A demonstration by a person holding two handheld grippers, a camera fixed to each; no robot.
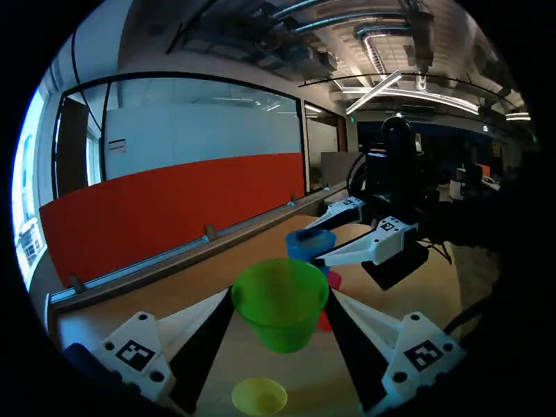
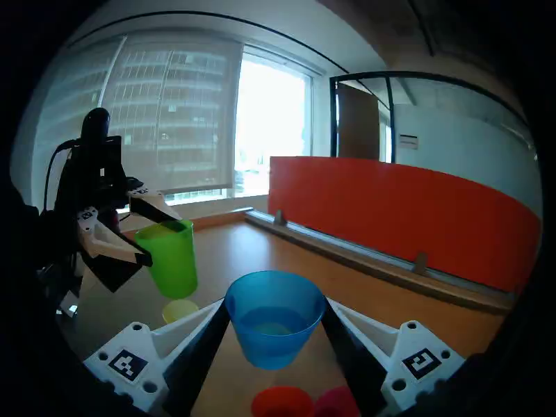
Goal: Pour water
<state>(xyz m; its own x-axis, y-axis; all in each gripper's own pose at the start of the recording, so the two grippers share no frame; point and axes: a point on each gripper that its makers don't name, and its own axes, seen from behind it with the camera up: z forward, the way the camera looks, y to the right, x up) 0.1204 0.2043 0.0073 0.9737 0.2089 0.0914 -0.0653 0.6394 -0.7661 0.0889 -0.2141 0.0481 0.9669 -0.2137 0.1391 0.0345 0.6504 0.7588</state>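
In the left gripper view my left gripper (image 1: 279, 311) is shut on a green cup (image 1: 281, 311), held upright above the wooden table (image 1: 208, 278). Beyond it my right gripper (image 1: 316, 251) holds a blue cup (image 1: 310, 244). In the right gripper view my right gripper (image 2: 275, 326) is shut on the blue cup (image 2: 275, 325), which has liquid at its bottom. To the left there, the left gripper (image 2: 149, 233) carries the green cup (image 2: 169, 257), roughly level with the blue one and apart from it.
A yellow cup (image 1: 259, 397) stands on the table below the green cup, also seen as a yellow cup (image 2: 180, 310). A red cup (image 2: 282, 402) and a pink cup (image 2: 338, 402) stand under the blue one. An orange partition (image 1: 174, 201) runs along the table's far edge.
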